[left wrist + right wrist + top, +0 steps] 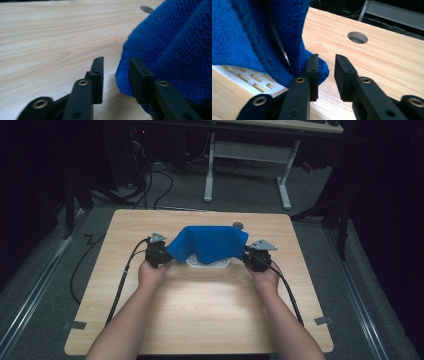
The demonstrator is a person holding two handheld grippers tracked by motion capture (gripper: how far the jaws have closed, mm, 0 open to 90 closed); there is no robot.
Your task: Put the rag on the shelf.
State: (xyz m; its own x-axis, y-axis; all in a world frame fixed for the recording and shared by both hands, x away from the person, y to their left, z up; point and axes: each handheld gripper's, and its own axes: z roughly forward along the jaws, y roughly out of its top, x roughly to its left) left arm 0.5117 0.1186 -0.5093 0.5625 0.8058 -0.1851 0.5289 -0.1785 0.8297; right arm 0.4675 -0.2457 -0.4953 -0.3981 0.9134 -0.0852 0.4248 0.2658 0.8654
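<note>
While the pale wood surface [200, 305] stood in a dark room, both forearms reached forward, the left tool [161, 254] and right tool [256, 258] spread apart, flanking the blue cloth [210, 243] draped over a white slotted tray [207, 264].

Fuzzy blue cloth [210, 244] — matt wood table [200, 305]

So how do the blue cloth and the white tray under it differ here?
The blue towel is soft, fuzzy microfibre, draped in loose folds; the white slotted tray is rigid and lies flat on the table. The towel sits on top and covers most of the tray, whose slotted edge peeks out below. Both sit between the left hand-held gripper and the right hand-held gripper, whose jaws stand apart.
</note>
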